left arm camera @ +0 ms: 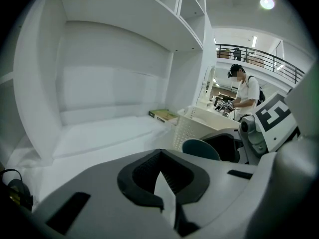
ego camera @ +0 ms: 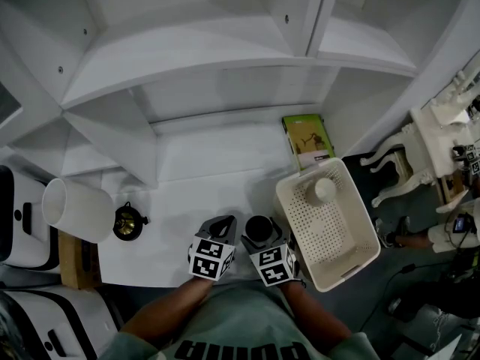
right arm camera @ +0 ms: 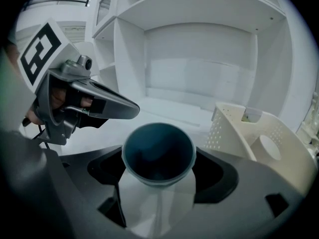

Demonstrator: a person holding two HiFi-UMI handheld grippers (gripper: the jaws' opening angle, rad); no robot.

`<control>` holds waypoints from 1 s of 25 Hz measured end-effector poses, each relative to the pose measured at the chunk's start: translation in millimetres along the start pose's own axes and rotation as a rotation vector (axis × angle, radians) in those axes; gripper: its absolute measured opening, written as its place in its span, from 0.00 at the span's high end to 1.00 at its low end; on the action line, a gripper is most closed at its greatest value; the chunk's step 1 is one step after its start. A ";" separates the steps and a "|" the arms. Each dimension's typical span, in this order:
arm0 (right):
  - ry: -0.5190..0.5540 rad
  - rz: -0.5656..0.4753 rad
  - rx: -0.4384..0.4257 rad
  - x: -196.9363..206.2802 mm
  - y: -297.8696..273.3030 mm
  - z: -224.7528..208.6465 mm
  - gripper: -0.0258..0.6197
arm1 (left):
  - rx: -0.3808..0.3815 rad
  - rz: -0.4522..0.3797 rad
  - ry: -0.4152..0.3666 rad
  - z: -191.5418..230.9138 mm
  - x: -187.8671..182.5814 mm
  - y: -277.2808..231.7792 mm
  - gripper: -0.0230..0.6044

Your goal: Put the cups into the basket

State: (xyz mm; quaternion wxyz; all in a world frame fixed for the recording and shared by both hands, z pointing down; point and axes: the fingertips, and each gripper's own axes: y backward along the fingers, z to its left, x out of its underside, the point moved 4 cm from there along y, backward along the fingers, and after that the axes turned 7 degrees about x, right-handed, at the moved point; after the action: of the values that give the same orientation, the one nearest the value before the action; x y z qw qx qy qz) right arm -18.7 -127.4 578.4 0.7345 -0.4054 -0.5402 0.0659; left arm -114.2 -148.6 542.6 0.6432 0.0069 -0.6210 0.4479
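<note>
A dark cup stands upright on the white table near its front edge. It sits between the jaws of my right gripper, which stand wide around its rim without visibly pressing; the cup fills the gap of the right gripper. My left gripper hovers just to the left of the cup, tips together and empty; in its own view the left gripper has the cup at its right. The white perforated basket stands to the right, with a white cup inside.
A green book lies behind the basket. A white cylinder and a small dark brass object sit at the table's left. White shelves rise behind. White ornate furniture stands at the right; a person is far off.
</note>
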 end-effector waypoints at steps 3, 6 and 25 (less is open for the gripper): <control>0.002 -0.004 0.007 0.2 -0.8 -0.3 0.37 | 0.000 -0.002 0.001 1.3 0.4 0.3 0.95; 0.003 -0.015 0.017 -1.1 1.0 -1.0 0.37 | 0.004 -0.004 0.001 1.5 0.7 1.0 0.95; -0.114 -0.145 0.080 -50.4 70.3 -9.2 0.37 | 0.042 -0.111 0.003 -19.7 -25.7 37.6 0.95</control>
State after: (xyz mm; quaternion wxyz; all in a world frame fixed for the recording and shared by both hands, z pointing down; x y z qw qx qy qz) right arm -7.4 -112.6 493.4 0.7212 -0.3311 -0.6057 0.0573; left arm -116.1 -129.5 496.8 0.6678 0.0542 -0.6090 0.4246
